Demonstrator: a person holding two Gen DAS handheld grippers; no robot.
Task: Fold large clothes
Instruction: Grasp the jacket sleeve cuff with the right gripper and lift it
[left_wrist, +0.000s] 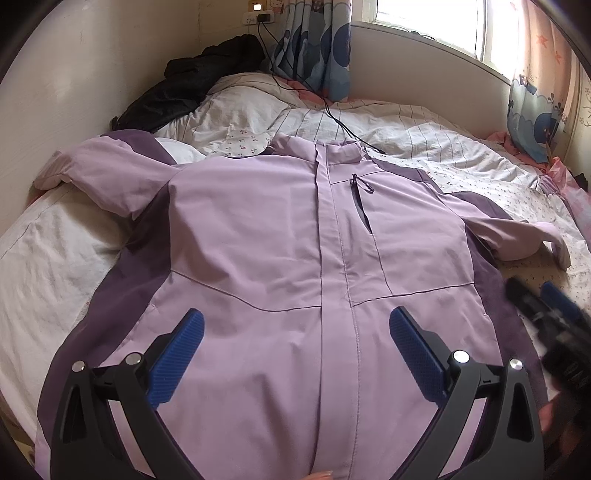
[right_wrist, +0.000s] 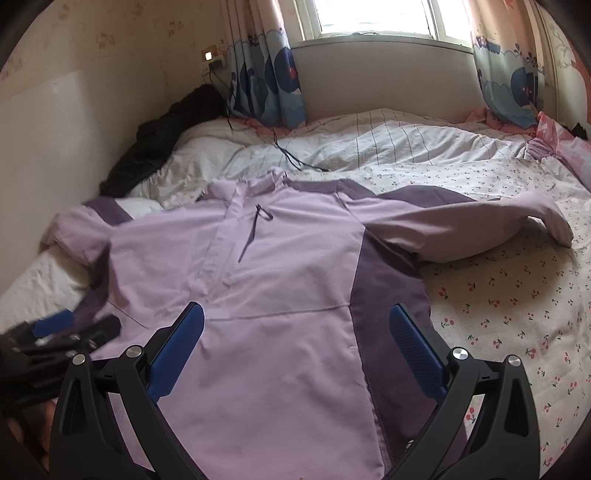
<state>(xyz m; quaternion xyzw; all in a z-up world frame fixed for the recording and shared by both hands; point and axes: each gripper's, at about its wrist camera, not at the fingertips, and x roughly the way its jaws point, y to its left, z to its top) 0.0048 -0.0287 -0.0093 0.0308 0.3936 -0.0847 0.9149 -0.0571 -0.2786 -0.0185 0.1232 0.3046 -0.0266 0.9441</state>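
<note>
A large lilac jacket (left_wrist: 258, 240) with dark purple side panels lies face up, spread flat on the bed, collar far from me, both sleeves out to the sides. It also shows in the right wrist view (right_wrist: 288, 266). My left gripper (left_wrist: 295, 325) is open and empty, hovering above the jacket's lower front by the zip. My right gripper (right_wrist: 295, 321) is open and empty, above the jacket's lower right side near the purple panel. The right gripper also shows blurred at the right edge of the left wrist view (left_wrist: 546, 310). The left gripper also shows blurred at the left edge of the right wrist view (right_wrist: 70, 328).
The bed has a white cherry-print sheet (right_wrist: 498, 314) and a striped quilt (right_wrist: 388, 144) at the back. A black garment (left_wrist: 192, 88) lies in the far left corner by the wall. A black cable (left_wrist: 332, 114) runs from a wall socket onto the quilt. Curtains (right_wrist: 266, 74) hang by the window.
</note>
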